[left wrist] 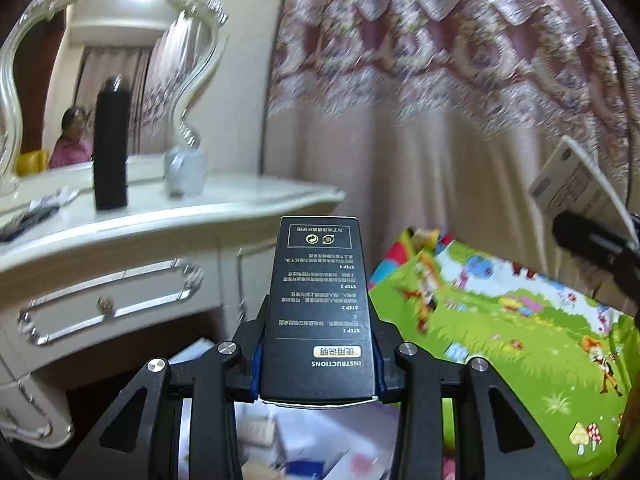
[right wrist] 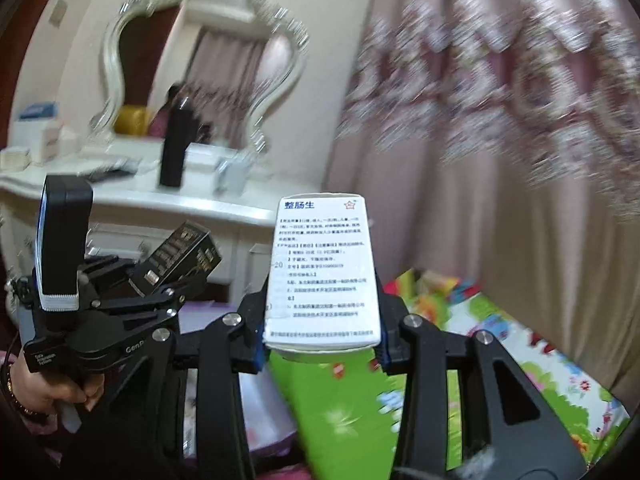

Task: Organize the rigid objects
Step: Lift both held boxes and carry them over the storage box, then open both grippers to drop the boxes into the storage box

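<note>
Two boxes are in my grip, one per gripper, both held up in the air in front of the dresser (left wrist: 168,216). My left gripper (left wrist: 318,364) has its jaws clamped on the sides of a black box (left wrist: 318,304) printed with white instructions. My right gripper (right wrist: 322,336) has its jaws clamped on a white box (right wrist: 324,276) with blue and black Chinese text.

Only the right view shows my left rig from outside: a hand (right wrist: 48,392) on its handle at far left, a dark upright block on top of it, and the black box sticking out from its fingers, tilted. Only the left view catches the white box (left wrist: 576,184) from the side, at the right edge, with part of the right rig dark below it.

Going left to right in the room: a cream dresser with a silver-framed mirror (left wrist: 100,64), a black bottle (left wrist: 111,144) standing on the top, a small pale jar (left wrist: 185,174) just beside it, a drawer (left wrist: 108,304) below. Then a pink patterned curtain (left wrist: 460,80), and a bright green cartoon mat (left wrist: 520,332) low on the right.

Small boxes at the dresser's far left show only in the right view, too blurred to read. The clutter beneath both grippers is smeared, and I cannot make it out. A person in pink shows in the mirror.
</note>
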